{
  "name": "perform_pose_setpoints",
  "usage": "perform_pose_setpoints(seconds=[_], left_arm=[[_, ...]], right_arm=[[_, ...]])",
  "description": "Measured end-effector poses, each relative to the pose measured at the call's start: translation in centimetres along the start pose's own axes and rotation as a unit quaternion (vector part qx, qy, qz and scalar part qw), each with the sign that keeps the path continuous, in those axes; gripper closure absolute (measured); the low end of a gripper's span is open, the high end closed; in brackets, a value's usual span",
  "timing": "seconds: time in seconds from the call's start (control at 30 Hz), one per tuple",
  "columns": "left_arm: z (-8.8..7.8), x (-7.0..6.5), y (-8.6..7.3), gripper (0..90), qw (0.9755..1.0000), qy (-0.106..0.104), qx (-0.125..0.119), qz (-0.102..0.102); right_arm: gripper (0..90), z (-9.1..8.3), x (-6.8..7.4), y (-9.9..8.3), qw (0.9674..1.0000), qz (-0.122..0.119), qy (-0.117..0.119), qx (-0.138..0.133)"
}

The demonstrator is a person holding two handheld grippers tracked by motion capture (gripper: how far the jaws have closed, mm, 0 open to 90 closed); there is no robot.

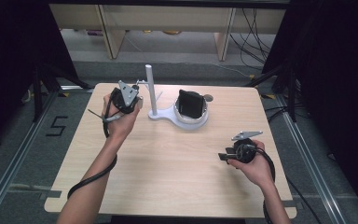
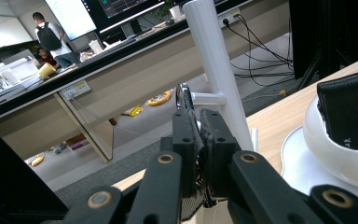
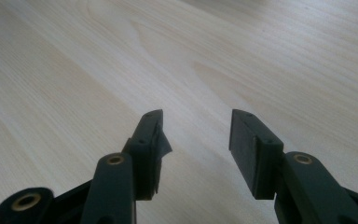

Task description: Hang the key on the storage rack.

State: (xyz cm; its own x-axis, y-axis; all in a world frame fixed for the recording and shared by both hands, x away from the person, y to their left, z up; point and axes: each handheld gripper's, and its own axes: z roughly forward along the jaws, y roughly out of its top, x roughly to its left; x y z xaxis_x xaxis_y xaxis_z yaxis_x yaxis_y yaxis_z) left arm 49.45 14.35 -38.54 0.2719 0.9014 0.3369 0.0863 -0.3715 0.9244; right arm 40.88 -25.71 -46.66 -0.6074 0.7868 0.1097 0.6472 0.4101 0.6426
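Over on the far left of the tabletop [image 1: 168, 154], the left claw [image 1: 139, 101] is up beside the white stand [image 1: 158, 114], right at its upright post [image 1: 151, 88]. In the left gripper view the left claw's jaws are pinched together on something thin and dark with a shiny rim [image 2: 183, 97], poking up between them; just what it is cannot be told from here. It sits right at the short side peg [image 2: 208, 98] that sticks out from the post. The person's left hand [image 1: 116, 119] wraps the gripper body, grey plate on top, cable looping back along the forearm.

To the right of the post, the stand's round white dish [image 1: 192, 120] carries a black boxy item [image 1: 189, 103], standing up in it and leaning slightly. A small grey disc [image 1: 208, 98] lies on the tabletop just behind the dish.

Down at the near right, the right claw [image 1: 223, 157] hovers low above bare wood, pointing left, well apart from the stand. In the right gripper view its jaws stand wide apart, nothing between them, pale wood grain beyond. The right hand [image 1: 256, 168] grips it from behind.
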Motion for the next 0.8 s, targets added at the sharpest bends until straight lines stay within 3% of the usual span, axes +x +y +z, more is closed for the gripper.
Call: perform_pose_setpoints(seconds=[0.13,0.2,0.7,0.8], left_arm=[[0.2,-0.3,0.1,85.0,1.0,0.0,0.0,0.005],[0.3,-0.5,0.1,84.9,1.0,0.0,-0.001,0.005],[0.9,-1.0,-0.3,84.8,1.0,-0.003,0.002,0.005],[1.1,-1.1,-0.3,84.8,1.0,-0.006,0.005,0.005]], right_arm=[[55.7,0.1,-0.2,-0.1,0.9999,-0.011,-0.002,-0.003],[55.7,0.1,-0.1,-0.1,1.0,-0.002,0.001,-0.001],[55.4,0.2,-0.2,-0.2,0.9999,-0.009,-0.003,-0.009],[55.4,0.0,-0.2,-0.1,1.0,-0.002,0.001,0.001]])
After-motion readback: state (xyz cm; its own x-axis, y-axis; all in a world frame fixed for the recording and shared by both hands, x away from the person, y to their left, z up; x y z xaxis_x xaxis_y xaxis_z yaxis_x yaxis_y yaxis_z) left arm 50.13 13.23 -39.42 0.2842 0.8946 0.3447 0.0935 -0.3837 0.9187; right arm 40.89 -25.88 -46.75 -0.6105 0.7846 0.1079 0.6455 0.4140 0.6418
